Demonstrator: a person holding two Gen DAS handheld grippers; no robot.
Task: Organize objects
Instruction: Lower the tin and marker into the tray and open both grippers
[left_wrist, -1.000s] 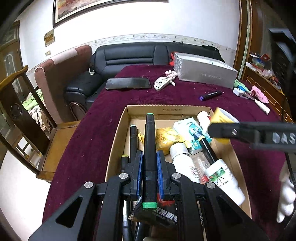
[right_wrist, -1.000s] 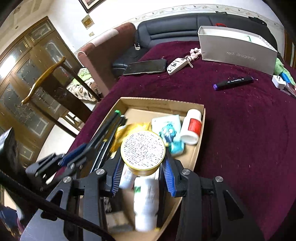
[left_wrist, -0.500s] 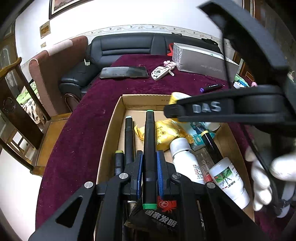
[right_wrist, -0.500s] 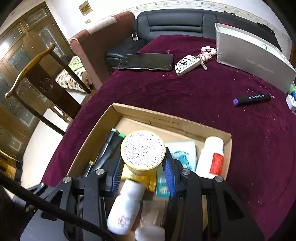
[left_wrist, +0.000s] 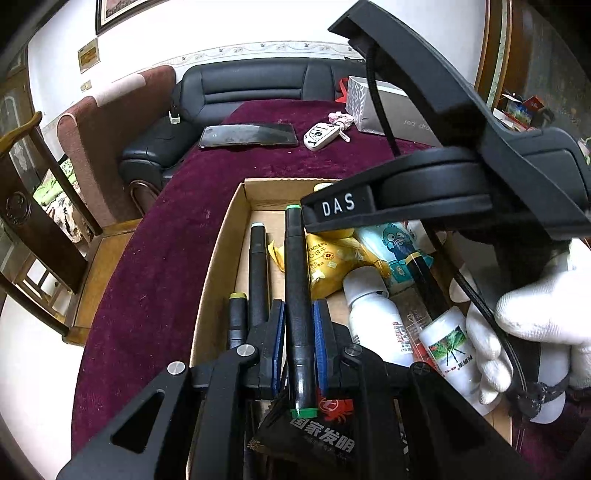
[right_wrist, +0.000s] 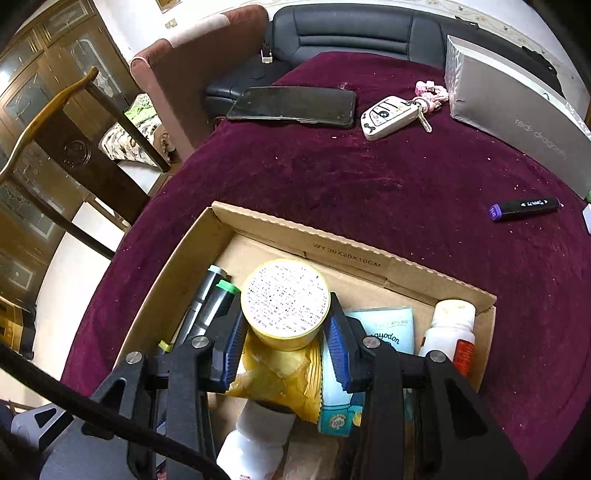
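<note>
An open cardboard box (left_wrist: 221, 266) lies on the dark red tablecloth. My left gripper (left_wrist: 298, 310) is shut on a black marker (left_wrist: 295, 258) with green ends, held low inside the box beside two other markers (left_wrist: 257, 273). My right gripper (right_wrist: 286, 310) is shut on a round yellow tin (right_wrist: 285, 301), which hangs over the box (right_wrist: 347, 254) just above a yellow cracker packet (right_wrist: 280, 373). The green-tipped marker (right_wrist: 218, 299) shows to the tin's left. The right tool's black frame (left_wrist: 461, 173) and a white-gloved hand (left_wrist: 535, 314) fill the right of the left wrist view.
The box also holds white bottles (left_wrist: 373, 321), a light blue pack (left_wrist: 391, 240) and a red-labelled bottle (right_wrist: 450, 332). On the cloth beyond lie a purple-capped marker (right_wrist: 524, 207), a phone (right_wrist: 295, 105), a car key (right_wrist: 391, 116) and a grey carton (right_wrist: 517, 118). A wooden chair (right_wrist: 74, 122) stands left.
The right gripper has carried the tin leftward and lower over the box's middle, and its frame now crosses the left wrist view. The left gripper keeps its marker almost still.
</note>
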